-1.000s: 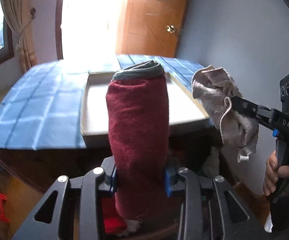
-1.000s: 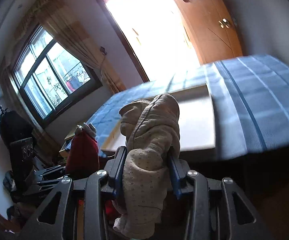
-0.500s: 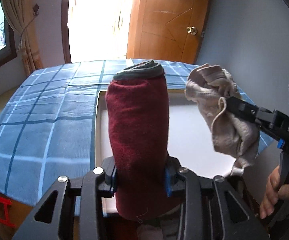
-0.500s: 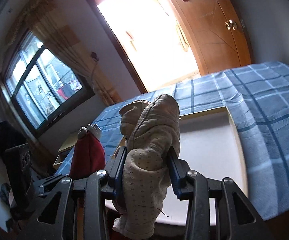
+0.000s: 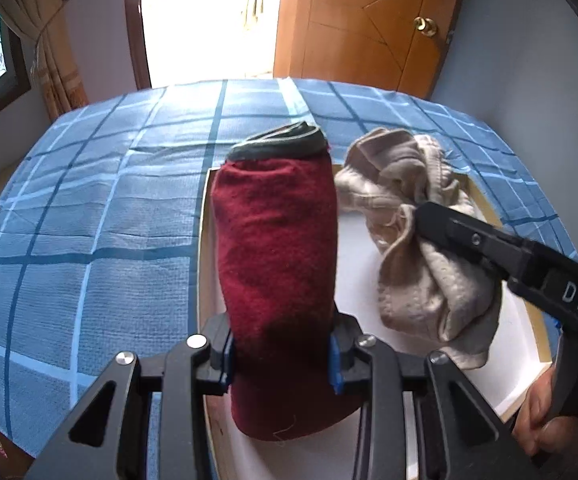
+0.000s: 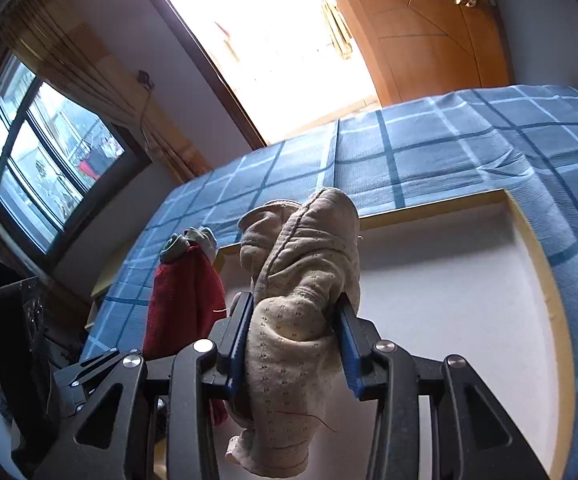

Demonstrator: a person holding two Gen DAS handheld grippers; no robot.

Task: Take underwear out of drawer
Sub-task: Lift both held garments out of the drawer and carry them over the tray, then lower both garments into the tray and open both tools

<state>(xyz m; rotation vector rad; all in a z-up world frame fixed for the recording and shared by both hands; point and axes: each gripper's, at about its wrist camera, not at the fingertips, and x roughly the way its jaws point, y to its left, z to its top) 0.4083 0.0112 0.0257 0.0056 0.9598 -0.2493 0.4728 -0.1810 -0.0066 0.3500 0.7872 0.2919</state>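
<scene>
A rolled dark-red underwear (image 5: 277,264) with a dark waistband stands up between the jaws of my left gripper (image 5: 281,360), which is shut on it. To its right, a crumpled beige underwear (image 5: 417,248) is clamped in my right gripper (image 5: 423,214). In the right wrist view the beige underwear (image 6: 301,300) fills the right gripper (image 6: 293,344), and the red underwear (image 6: 185,304) hangs at the left in the left gripper (image 6: 101,364). Both pieces are above a shallow white tray with a wooden rim (image 5: 485,208), also in the right wrist view (image 6: 541,264). No drawer is in view.
The tray lies on a bed with a blue checked cover (image 5: 89,216). Behind the bed are a bright doorway (image 5: 209,20) and a wooden door (image 5: 369,24). A window with a curtain (image 6: 49,152) is at the left. A hand (image 5: 541,416) holds the right gripper's grip.
Both grippers have moved forward from the bed's near edge to above the tray and now point further down. Each still holds the same piece of underwear.
</scene>
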